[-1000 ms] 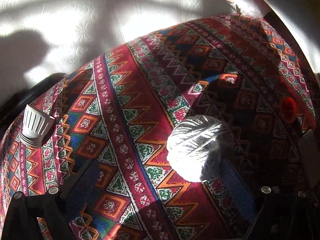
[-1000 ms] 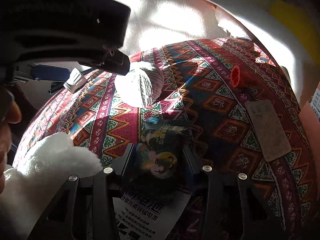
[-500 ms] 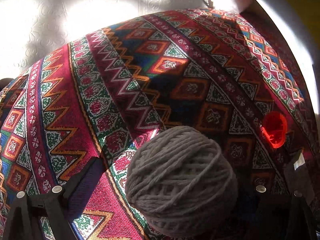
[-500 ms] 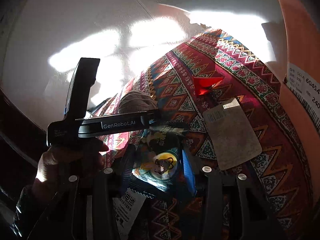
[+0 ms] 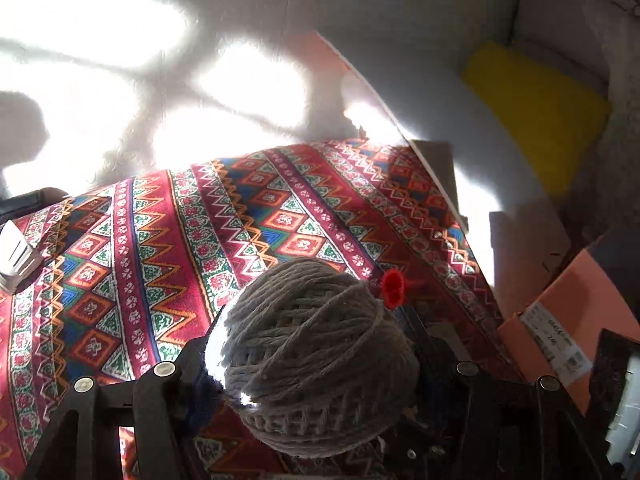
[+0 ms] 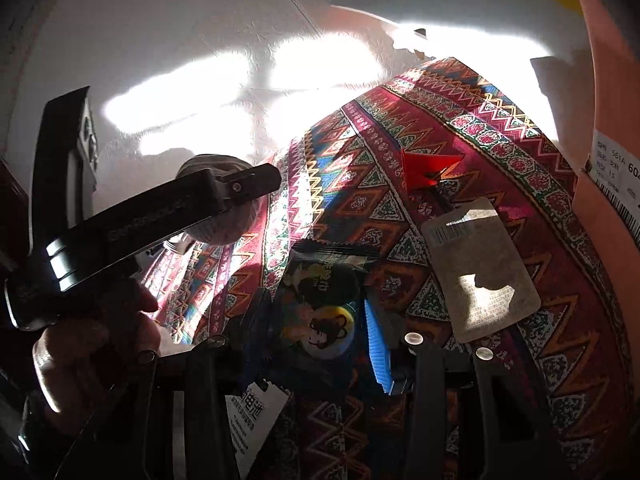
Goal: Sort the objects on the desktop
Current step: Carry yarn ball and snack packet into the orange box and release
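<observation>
Both of my grippers are clamped on something. My left gripper [image 5: 316, 364] grips the grey yarn ball [image 5: 320, 356] between its fingers, holding it above the patterned tablecloth [image 5: 160, 248]. My right gripper [image 6: 320, 320] pinches a dark cartoon-printed packet [image 6: 320, 304], with a white printed leaflet [image 6: 256, 412] showing just below it. On the cloth lie a red plastic piece [image 6: 426, 170] and, just beside it, a grey barcoded card [image 6: 478, 268]. At the right stands an orange cardboard box [image 5: 568, 320] bearing a label.
</observation>
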`<state>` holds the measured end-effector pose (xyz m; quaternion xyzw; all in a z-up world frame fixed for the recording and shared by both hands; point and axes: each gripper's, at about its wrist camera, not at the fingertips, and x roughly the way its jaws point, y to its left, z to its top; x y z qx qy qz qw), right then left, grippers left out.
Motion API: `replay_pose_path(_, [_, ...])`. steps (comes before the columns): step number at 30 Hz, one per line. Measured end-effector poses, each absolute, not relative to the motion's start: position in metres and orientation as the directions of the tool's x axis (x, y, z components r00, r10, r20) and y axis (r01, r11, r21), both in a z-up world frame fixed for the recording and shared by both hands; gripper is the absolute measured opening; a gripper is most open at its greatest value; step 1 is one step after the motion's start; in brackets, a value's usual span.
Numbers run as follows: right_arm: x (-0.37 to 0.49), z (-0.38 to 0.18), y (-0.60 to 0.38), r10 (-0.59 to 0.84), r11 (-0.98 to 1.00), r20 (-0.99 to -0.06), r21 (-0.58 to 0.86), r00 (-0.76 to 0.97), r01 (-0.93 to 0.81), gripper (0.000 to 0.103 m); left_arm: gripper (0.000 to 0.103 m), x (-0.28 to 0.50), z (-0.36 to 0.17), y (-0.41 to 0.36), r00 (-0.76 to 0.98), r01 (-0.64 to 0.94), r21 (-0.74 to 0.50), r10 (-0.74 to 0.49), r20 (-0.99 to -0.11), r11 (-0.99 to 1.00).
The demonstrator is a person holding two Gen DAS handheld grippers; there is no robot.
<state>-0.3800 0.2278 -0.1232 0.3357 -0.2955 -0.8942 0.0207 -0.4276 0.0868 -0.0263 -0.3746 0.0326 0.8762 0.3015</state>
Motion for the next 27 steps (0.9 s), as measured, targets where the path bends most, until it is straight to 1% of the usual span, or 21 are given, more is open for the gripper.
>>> replay_pose_path(3, [-0.373, -0.117, 0.224, -0.187, -0.854, -0.614, 0.488, -0.767, -0.183, 0.048, 0.065, -0.371, 0.007, 0.043, -0.58, -0.501, -0.192, 0.492, -0.649, -0.844])
replay_pose_path(7, [-0.327, -0.093, 0.218, -0.122, -0.888, -0.633, 0.414, -0.764, -0.201, 0.047, 0.065, -0.296, 0.043, -0.019, -0.642, -0.401, -0.249, 0.465, -0.61, -0.881])
replay_pose_path(9, [-0.295, -0.075, 0.213, -0.148, -0.886, -0.622, 0.43, -0.769, -0.176, 0.047, 0.065, -0.261, 0.054, -0.045, -0.659, -0.36, -0.294, 0.464, -0.591, -0.886])
replay_pose_path(12, [-0.246, -0.04, 0.197, -0.166, -0.904, -0.598, 0.41, -0.785, -0.122, 0.047, 0.065, -0.213, 0.065, -0.067, -0.678, -0.324, -0.348, 0.472, -0.563, -0.88])
replay_pose_path(18, [-0.145, 0.036, 0.174, -0.214, -0.925, -0.495, 0.381, -0.842, 0.011, 0.048, 0.065, -0.138, 0.09, -0.062, -0.706, -0.359, -0.343, 0.493, -0.508, -0.868])
replay_pose_path(23, [-0.072, 0.093, 0.181, -0.186, -0.939, -0.372, 0.338, -0.909, 0.054, 0.048, 0.065, -0.106, 0.12, -0.036, -0.708, -0.428, -0.344, 0.546, -0.448, -0.836])
replay_pose_path(25, [-0.048, 0.113, 0.195, -0.165, -0.94, -0.316, 0.337, -0.934, 0.052, 0.048, 0.065, -0.1, 0.132, -0.017, -0.703, -0.466, -0.336, 0.573, -0.422, -0.819])
replay_pose_path(27, [-0.026, 0.133, 0.214, -0.13, -0.941, -0.254, 0.335, -0.958, 0.039, 0.048, 0.065, -0.097, 0.14, 0.009, -0.689, -0.501, -0.319, 0.594, -0.415, -0.804])
